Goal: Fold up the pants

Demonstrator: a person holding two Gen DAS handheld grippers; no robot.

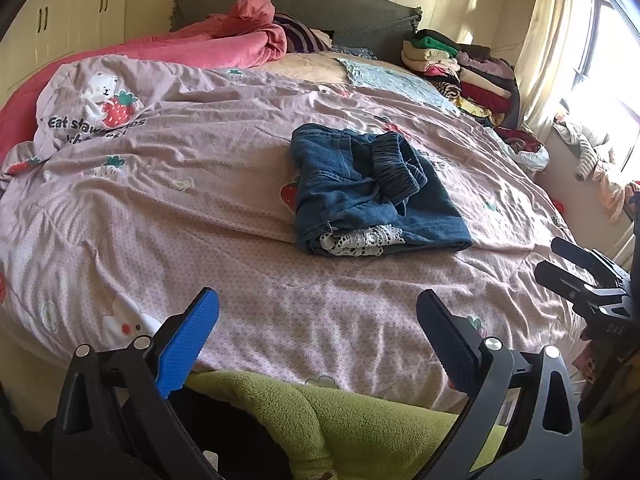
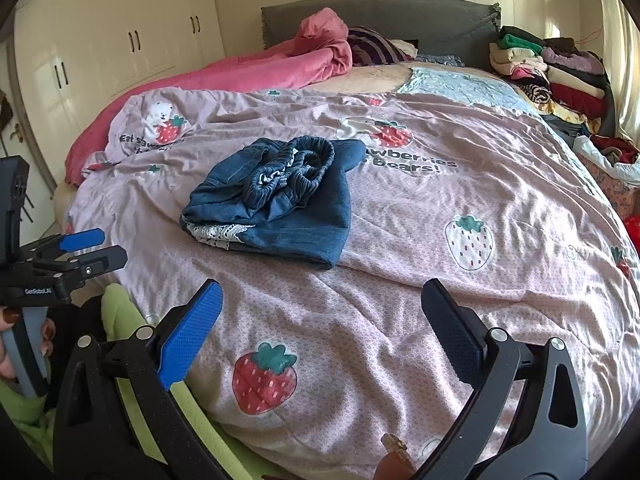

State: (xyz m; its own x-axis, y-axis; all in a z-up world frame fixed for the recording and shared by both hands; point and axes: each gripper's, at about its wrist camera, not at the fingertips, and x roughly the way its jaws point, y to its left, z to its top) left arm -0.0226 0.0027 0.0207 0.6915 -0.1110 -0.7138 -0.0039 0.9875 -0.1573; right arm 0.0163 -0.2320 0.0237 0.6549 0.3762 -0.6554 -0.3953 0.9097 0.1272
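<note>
Wide bed under a pale pink quilted cover printed with strawberries and bears (image 1: 224,184) fills both views. Rumpled coral-pink duvet (image 1: 224,42) lies at 11 o'clock near the grey headboard; a stack of folded mixed-colour clothes (image 1: 464,68) sits at 1 o'clock by the curtain.

Folded blue denim pants with gathered elastic waistband and white lace trim (image 1: 372,196) rest on the cover, slightly above centre toward 1 o'clock in the left wrist view, at 11 o'clock in the right wrist view (image 2: 276,204). Waistband bunched on top; lace edge showing at the near fold. Neither tool touches them.

Left gripper (image 1: 318,330): jaws spread wide, blue-padded finger at 7 o'clock, black finger at 5 o'clock, nothing between them, hovering over the near bed edge above green fleece fabric (image 1: 340,420).

Right gripper (image 2: 322,330): jaws equally wide apart, empty, over bare cover well short of the pants.

A hand (image 2: 24,340) grips the left tool's handle at 8 o'clock in the right wrist view.
</note>
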